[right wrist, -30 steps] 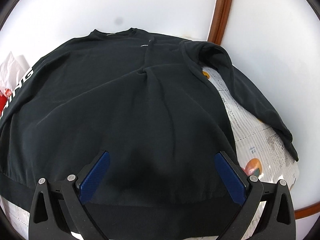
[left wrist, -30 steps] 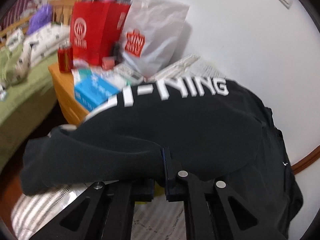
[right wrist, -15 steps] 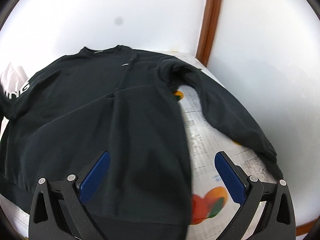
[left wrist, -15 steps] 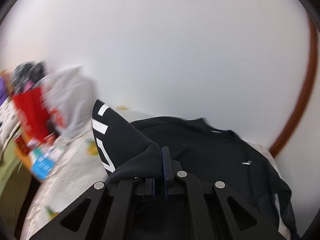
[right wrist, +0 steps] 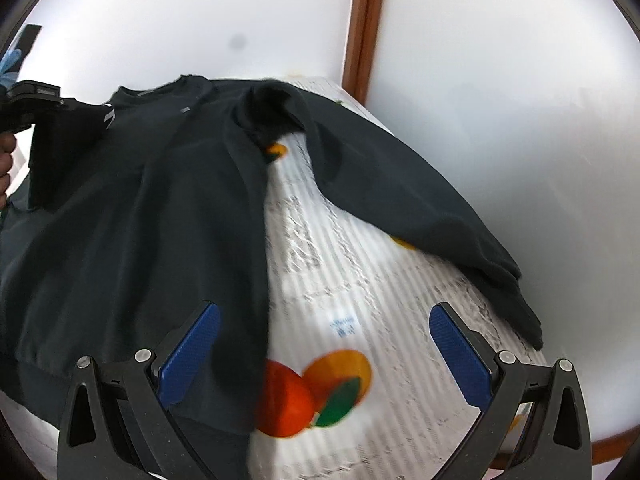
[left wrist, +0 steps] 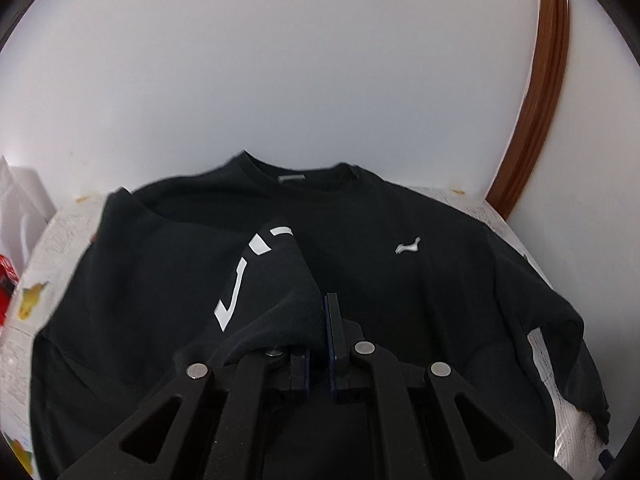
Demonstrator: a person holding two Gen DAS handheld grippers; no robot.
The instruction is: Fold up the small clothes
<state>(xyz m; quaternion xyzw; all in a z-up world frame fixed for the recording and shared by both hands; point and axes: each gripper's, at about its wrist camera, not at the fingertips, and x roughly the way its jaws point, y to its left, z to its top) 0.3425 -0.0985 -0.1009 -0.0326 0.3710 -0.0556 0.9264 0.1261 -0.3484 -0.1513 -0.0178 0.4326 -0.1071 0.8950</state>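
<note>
A black sweatshirt (left wrist: 400, 288) lies face up on a table, collar toward the wall, with a small white chest logo (left wrist: 408, 246). My left gripper (left wrist: 318, 320) is shut on the cuff of its lettered sleeve (left wrist: 256, 276), held folded over the chest. In the right wrist view the sweatshirt body (right wrist: 132, 216) lies at left and its other sleeve (right wrist: 400, 192) stretches out to the right. My right gripper (right wrist: 324, 344) is open and empty above the hem's edge. The left gripper (right wrist: 36, 100) shows there at far left.
The table is covered with a white striped cloth with orange fruit prints (right wrist: 360, 304). A white wall and a brown wooden strip (right wrist: 362, 24) stand close behind. White and red bags (left wrist: 16, 216) sit at the left edge.
My left gripper has carried the lettered sleeve from the left side across onto the chest. My right gripper has moved right, from over the body to the hem's right edge.
</note>
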